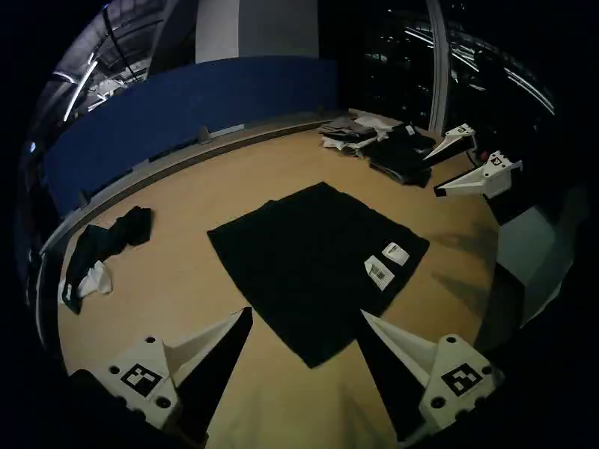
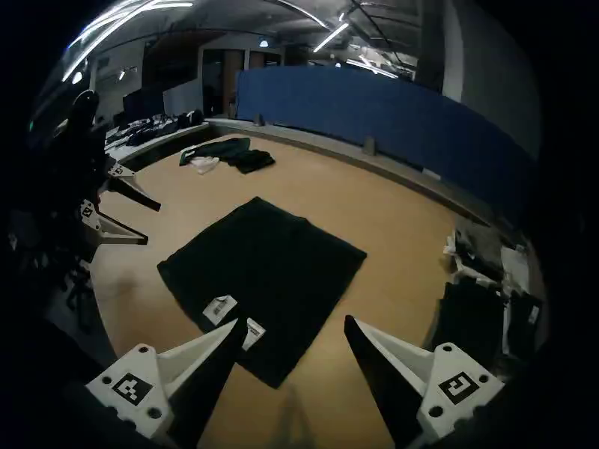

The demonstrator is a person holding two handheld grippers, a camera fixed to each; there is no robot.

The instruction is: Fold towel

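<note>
On table [image 1: 224,187]: towel [image 1: 314,254] flat, edges free (wood showing around).

Dark towel [image 1: 314,262] – spread flat on wooden tabletop, two white tags [image 1: 387,263] near one edge

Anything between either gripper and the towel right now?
Nothing visible. The dark towel lies flat on the wooden table, with the left gripper and right gripper open at its near edges. The clothes pile and crumpled dark garment sit apart from it.
</note>
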